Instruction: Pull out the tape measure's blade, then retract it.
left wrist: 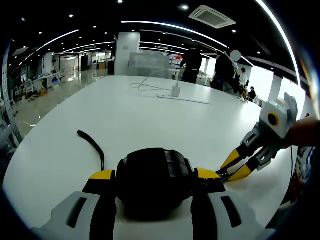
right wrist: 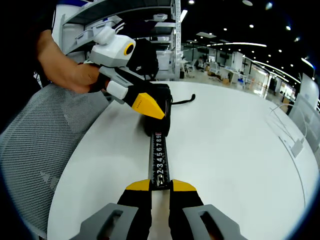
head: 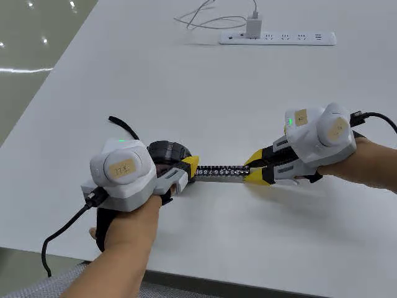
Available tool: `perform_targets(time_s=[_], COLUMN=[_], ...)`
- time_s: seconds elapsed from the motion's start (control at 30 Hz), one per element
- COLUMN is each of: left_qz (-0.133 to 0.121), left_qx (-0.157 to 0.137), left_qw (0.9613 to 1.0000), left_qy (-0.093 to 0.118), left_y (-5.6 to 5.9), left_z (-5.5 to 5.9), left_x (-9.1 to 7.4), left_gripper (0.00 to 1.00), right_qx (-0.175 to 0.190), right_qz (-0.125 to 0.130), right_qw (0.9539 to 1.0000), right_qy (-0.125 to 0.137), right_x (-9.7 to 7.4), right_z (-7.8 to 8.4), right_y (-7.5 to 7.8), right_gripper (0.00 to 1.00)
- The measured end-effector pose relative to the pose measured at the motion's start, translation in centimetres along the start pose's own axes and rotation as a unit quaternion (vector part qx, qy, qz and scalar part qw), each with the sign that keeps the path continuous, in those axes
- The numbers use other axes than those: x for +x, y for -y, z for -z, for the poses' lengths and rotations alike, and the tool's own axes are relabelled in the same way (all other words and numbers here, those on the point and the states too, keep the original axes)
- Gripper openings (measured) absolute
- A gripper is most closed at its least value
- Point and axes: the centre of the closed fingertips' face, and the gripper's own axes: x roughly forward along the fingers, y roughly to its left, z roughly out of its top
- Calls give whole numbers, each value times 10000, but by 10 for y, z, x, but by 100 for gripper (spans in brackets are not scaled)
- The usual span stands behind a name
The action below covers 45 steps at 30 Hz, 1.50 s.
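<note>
A black tape measure case (head: 167, 153) (left wrist: 154, 177) (right wrist: 159, 107) rests on the white table, with my left gripper (head: 188, 169) (left wrist: 154, 175) shut on its sides. A short length of blade (head: 222, 171) (right wrist: 159, 159) with printed numbers runs out of the case toward the right. My right gripper (head: 253, 168) (right wrist: 160, 186) (left wrist: 231, 167) is shut on the blade's tip. The case's black wrist strap (head: 123, 126) (left wrist: 93, 145) (right wrist: 183, 101) lies on the table behind it.
A white power strip (head: 277, 38) (left wrist: 181, 99) with a plugged-in charger (head: 254, 26) and cable lies at the far side of the table (head: 205, 93). The table's near edge runs just below my hands. People stand in the background beyond the table (left wrist: 150, 120).
</note>
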Motion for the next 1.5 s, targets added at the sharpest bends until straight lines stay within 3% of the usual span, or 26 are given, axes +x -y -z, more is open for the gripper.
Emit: perform_targets(time_s=[1.5], left_qz=[-19], left_qx=[6], left_qw=[10000], left_qy=[19], left_y=[0], left_z=[0], left_x=[0], left_gripper=[56], right_qx=[-81], right_qz=[-79], right_qw=[9999], right_qy=[117], right_x=[30], right_z=[-25], right_y=[2], right_gripper=[8])
